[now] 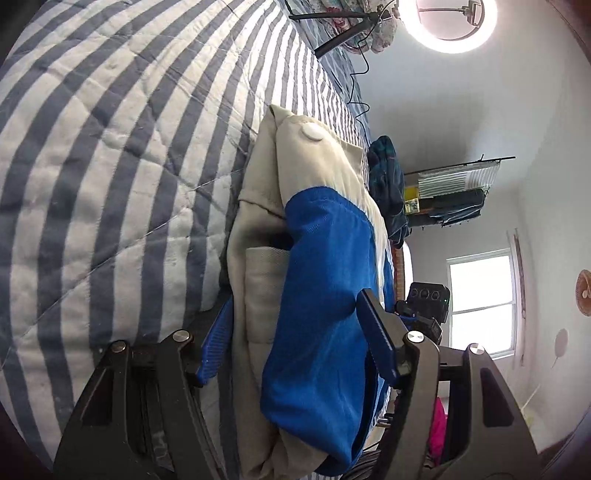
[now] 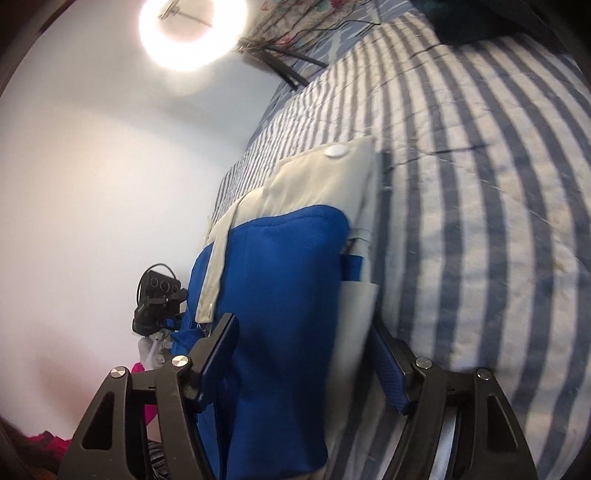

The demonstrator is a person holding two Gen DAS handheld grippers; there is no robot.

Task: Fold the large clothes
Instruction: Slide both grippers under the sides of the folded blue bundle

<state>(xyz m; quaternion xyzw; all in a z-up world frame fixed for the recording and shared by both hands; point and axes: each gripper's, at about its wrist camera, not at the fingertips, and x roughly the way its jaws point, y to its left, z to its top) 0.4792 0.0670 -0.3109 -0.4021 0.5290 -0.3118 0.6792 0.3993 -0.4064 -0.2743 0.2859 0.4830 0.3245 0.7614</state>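
Note:
A thick folded garment (image 1: pixel 317 295), beige with a blue panel and a white snap button (image 1: pixel 312 132), lies against the striped quilt (image 1: pixel 110 166) of a bed. My left gripper (image 1: pixel 297 336) is shut on its near end. One blue finger (image 1: pixel 216 339) is wedged between garment and quilt, and the other presses the blue fabric. In the right wrist view the same garment (image 2: pixel 280 280) fills my right gripper (image 2: pixel 304 354), which is shut on it with one finger on the blue side and one on the beige side by the quilt (image 2: pixel 480 221). Both views are rolled sideways.
A lit ring light (image 1: pixel 447 22) on a black tripod (image 1: pixel 332 22) stands at the bed's far end, with a cable trailing over the quilt. Dark teal clothes (image 1: pixel 388 184) lie beyond the garment. A wall rack (image 1: pixel 454 192), a window (image 1: pixel 480 302) and a pink item (image 1: pixel 437 424) are past the bed.

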